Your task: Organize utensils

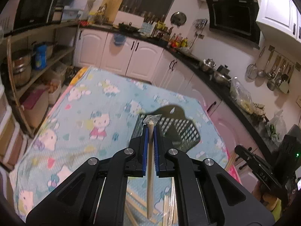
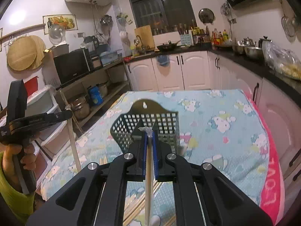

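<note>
The left gripper (image 1: 150, 127) pinches a wrapped chopstick (image 1: 150, 169); the right gripper (image 2: 150, 132) pinches another chopstick (image 2: 148, 179). A dark basket (image 2: 150, 124) sits just ahead of both, on the tablecloth (image 2: 216, 122).

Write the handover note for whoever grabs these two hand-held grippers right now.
Left hand-held gripper: shut on one plastic-wrapped pale wooden chopstick, raised above the table.
Right hand-held gripper: shut on another plastic-wrapped pale wooden chopstick, also raised.
Dark green perforated plastic utensil basket stands ahead on the blue cartoon-print tablecloth; nothing can be seen in it.
More loose wooden chopsticks lie near the table's front edge.
Left: put both held chopsticks in the basket, then the rest.
</note>
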`<action>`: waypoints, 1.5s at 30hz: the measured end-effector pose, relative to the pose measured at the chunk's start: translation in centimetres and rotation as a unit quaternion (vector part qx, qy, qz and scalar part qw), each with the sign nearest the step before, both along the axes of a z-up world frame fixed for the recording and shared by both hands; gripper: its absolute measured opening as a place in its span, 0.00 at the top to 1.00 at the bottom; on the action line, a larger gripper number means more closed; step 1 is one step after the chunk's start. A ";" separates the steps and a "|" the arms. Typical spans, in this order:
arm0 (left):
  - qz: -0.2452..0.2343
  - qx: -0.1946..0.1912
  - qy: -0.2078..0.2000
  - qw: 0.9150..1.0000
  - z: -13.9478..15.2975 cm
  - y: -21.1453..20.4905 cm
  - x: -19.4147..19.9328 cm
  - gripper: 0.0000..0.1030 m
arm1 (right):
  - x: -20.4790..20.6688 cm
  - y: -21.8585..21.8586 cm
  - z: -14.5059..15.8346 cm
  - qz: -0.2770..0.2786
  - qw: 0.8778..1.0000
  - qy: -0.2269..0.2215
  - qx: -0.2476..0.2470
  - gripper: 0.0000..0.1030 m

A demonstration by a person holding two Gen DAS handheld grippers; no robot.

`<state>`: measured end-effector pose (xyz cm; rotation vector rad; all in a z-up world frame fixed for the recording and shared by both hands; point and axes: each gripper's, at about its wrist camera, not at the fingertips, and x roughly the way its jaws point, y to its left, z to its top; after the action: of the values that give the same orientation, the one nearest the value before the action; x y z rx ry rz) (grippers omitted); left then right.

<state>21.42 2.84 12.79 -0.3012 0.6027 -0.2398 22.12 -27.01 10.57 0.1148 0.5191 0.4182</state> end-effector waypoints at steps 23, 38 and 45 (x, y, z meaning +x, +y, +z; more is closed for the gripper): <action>0.015 0.021 -0.104 0.994 7.3 -3.6 6.5 0.98 | 6.3 0.9 7.8 -0.015 0.995 -0.098 0.002 0.94; 0.023 0.047 -0.135 0.989 7.7 -4.4 9.8 0.98 | 10.9 1.5 9.4 -0.035 0.989 -0.141 0.006 0.94; 0.025 0.044 -0.134 0.990 5.8 -4.0 10.7 0.98 | 12.2 2.1 7.7 -0.048 0.988 -0.145 -0.003 0.94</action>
<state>32.16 -1.21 18.63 -0.1933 0.3378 -0.2006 34.36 -24.90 18.30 0.0706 0.2262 0.3322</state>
